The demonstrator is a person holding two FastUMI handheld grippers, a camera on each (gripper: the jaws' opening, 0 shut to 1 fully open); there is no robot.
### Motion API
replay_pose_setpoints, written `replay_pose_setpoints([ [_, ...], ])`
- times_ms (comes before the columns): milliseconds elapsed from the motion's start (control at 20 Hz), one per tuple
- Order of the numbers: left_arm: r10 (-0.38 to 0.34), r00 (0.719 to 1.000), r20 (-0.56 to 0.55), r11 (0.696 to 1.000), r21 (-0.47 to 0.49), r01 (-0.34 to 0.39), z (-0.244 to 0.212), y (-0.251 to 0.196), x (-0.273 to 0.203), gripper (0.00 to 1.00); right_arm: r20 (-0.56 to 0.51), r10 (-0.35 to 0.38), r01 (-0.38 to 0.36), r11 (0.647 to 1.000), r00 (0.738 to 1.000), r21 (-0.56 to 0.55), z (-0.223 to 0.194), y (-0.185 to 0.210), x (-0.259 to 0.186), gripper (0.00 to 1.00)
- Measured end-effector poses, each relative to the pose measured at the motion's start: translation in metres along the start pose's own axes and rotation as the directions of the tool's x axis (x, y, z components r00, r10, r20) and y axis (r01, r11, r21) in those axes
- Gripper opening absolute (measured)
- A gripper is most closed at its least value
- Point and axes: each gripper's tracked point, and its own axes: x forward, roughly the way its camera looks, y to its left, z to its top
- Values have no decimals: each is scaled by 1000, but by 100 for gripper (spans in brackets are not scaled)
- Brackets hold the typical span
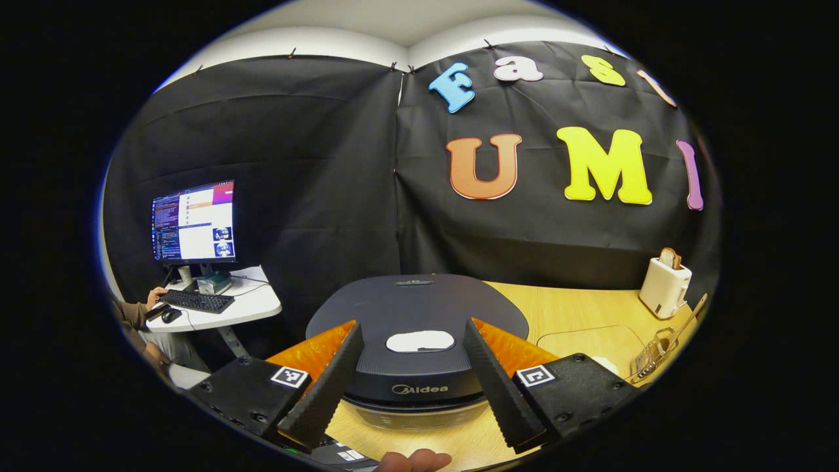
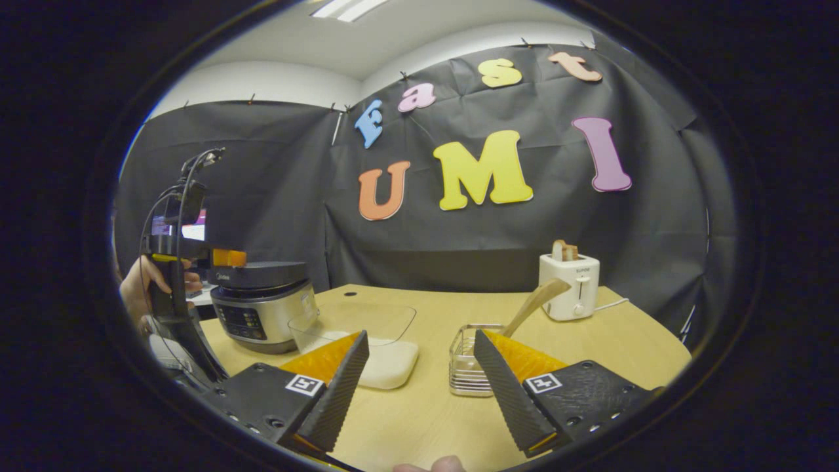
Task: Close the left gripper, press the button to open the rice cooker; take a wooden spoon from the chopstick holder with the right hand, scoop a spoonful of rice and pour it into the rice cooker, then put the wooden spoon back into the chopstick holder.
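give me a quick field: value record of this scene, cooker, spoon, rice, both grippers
rice cooker: lid shut, on the wooden table
lid button: not yet pressed
left gripper: jaws open, either side of the cooker's front, above the lid
right gripper: jaws open, holding nothing, aimed toward the holder
wooden spoon: leaning in the wire chopstick holder
rice: white, in a clear container beside the cooker
toaster: at the table's back, bread in its slot

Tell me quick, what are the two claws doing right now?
Left gripper: open, holding nothing, over the rice cooker lid.
Right gripper: open, holding nothing, above the table.
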Motion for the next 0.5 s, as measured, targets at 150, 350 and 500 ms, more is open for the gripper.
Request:
replay_pose_setpoints([
  [150,0,1000,15,1000,-4,0,-1,0,-1,100,5,-6,6,1000,1000,-14,1,0,0,92],
  [350,0,1000,17,1000,22,0,-5,-1,-1,100,17,5,-5,1000,1000,-22,0,5,-1,91],
  [500,-12,1000,9,1000,22,12,-10,1,1,99,-5,15,-15,1000,1000,-3,-10,8,3,96],
])
